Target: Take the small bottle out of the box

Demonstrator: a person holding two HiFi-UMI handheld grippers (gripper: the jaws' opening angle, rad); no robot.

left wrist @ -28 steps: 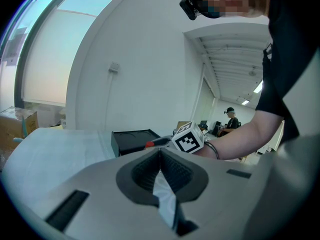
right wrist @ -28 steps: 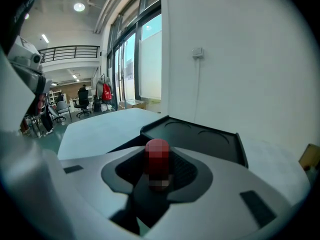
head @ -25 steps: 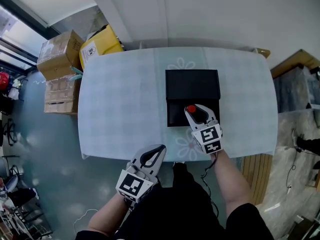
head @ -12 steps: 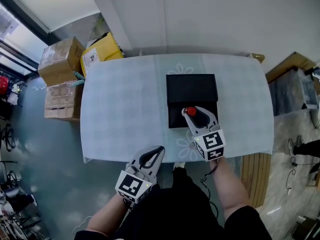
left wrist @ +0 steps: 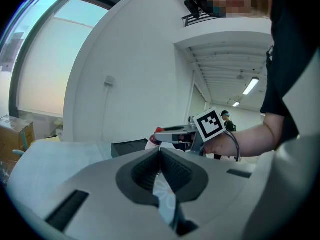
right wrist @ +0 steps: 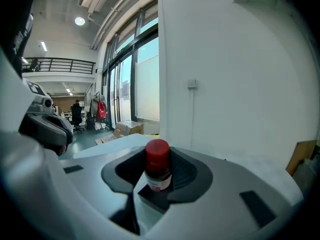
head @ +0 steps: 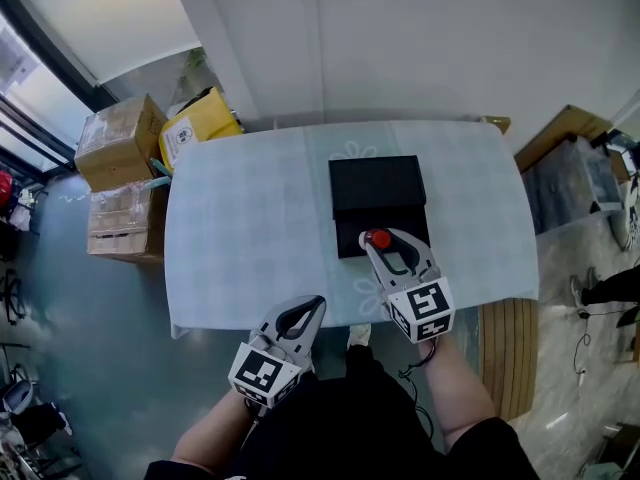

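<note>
- In the head view only the red cap (head: 380,239) of the small bottle (right wrist: 158,169) showed; the bottle's body was hidden under the jaws of the right gripper (head: 386,244).
- In the right gripper view the bottle's base was cut off by the lower jaw moulding. The print on its label (right wrist: 159,185) was too small to read.
- The right gripper's jaws stood wide and pinched the bottle upright between their ribbed pads.
- A dark corner of the box (head: 378,200) showed below the bottle through the jaw gap. The gap between bottle and box could not be judged.
- The inside of the black box was too dark to make out.
- The person's body covered part of the near edge of the table (head: 240,228).
- The left gripper (head: 314,304) was held at that near edge with its jaws pressed together and nothing between them. In its own view the right gripper and forearm blocked part of the box.
- Cardboard cartons (head: 118,140) stood on the floor left of the table, the lower ones partly hidden.
- Compared with one second earlier, the red cap had shifted from over the box's front compartment to its near edge, and the right gripper's marker cube lay closer to the person.
- The left gripper remained closed and in much the same place.
</note>
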